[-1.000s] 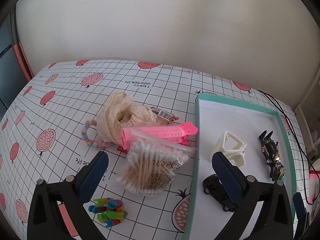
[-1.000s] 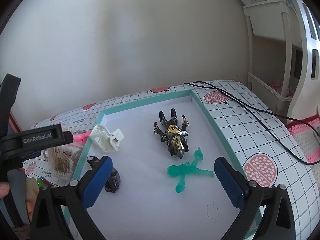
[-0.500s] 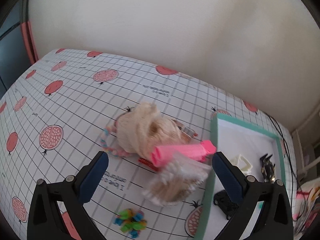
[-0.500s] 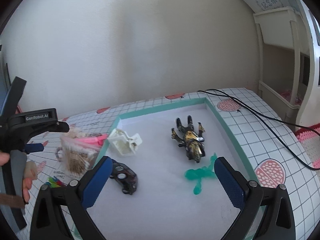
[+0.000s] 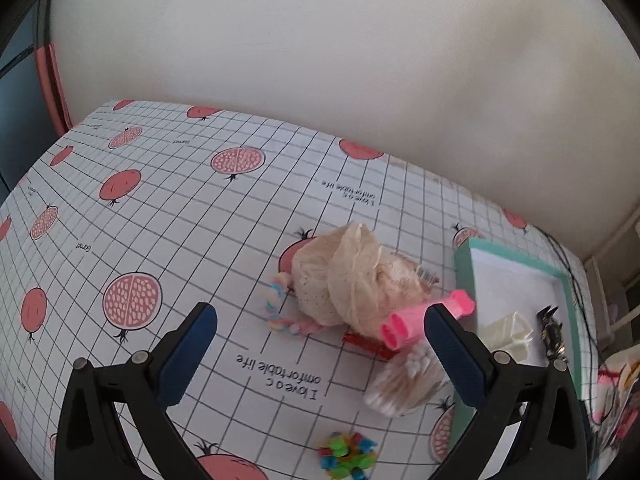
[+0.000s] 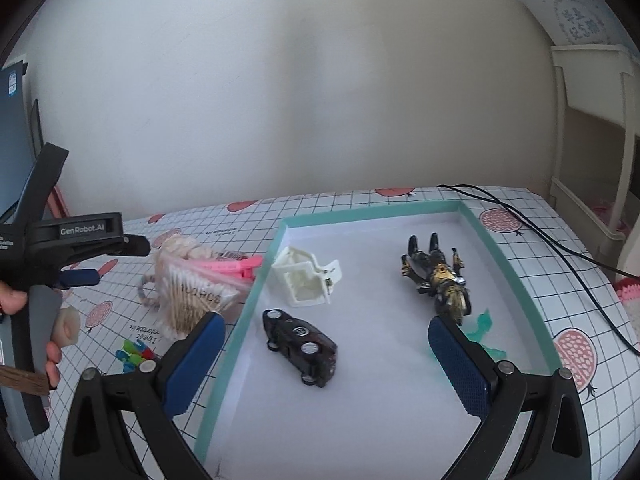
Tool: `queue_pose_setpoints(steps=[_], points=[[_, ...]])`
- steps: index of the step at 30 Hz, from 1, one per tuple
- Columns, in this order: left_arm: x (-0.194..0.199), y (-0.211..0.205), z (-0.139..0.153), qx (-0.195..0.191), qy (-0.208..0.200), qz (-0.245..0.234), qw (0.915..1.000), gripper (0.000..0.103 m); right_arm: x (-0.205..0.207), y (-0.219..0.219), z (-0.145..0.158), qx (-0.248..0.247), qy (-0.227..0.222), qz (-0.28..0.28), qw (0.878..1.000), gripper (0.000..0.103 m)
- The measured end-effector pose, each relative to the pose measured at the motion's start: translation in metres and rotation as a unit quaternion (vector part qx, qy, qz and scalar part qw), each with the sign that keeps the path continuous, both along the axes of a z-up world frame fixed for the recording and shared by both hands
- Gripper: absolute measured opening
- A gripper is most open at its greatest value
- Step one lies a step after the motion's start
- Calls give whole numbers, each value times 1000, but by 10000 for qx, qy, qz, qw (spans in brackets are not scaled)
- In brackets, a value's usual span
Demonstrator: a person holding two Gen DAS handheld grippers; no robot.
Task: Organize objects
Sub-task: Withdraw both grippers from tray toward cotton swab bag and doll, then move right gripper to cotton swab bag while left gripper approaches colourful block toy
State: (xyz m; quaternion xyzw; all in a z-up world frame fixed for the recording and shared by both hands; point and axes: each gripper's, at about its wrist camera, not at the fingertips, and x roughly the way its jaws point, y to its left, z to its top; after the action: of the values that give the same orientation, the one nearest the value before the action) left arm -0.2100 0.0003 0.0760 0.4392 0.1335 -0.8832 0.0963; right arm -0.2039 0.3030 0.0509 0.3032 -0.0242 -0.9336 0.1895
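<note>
**A:** Four toys are sitting inside the teal tray: the white clip, the dark toy car, the black-and-gold figure and the green figure, which looks like the sorted side.

**B:** And the pile outside is waiting, I'd say. The cotton swab pack is lying just beside the tray wall, with the pink roller leaning over the cream lace cloth, and the pastel hair tie poking out beneath.

**A:** The left claw is hovering above the patterned surface, tilted down toward that heap, fingers spread wide and gripping nothing.

**B:** The little colourful clips are sitting alone, near the camera.

**A:** The right claw is hanging over the tray, also released and empty, straddling the car.

**B:** A hand is gripping the left tool's handle at the edge of the right view.
</note>
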Motion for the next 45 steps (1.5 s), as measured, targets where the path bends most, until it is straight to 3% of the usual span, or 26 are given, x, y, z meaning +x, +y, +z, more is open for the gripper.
queue_pose_setpoints(steps=[3,8,13,21,29,32,38,45], points=[[1,-1,-4,206,20,-86,9997,103,0,-4,-3,53,-14,54,10000,103],[19,11,-8,108,261,-539,9981,103,-2,-2,-6,1,-99,41,9999,103],[34,11,-21,408,348,-606,9967,103,-4,-6,-4,-51,-180,78,9998,103],[59,20,-26,-266,509,-717,9958,103,-18,-33,10,-449,-433,635,9960,103],[70,22,-37,-301,525,-858,9945,103,-27,-67,4,-800,-926,1239,9847,101],[71,21,-42,-218,523,-898,9943,103,-29,-76,-3,-866,-1129,1378,9802,96],[78,27,-48,-294,530,-1038,9928,102,-31,-90,-12,-740,-1311,1477,9775,89],[81,25,-52,-154,469,-1144,9922,93,-36,-102,-19,-719,-1567,1531,9731,83]])
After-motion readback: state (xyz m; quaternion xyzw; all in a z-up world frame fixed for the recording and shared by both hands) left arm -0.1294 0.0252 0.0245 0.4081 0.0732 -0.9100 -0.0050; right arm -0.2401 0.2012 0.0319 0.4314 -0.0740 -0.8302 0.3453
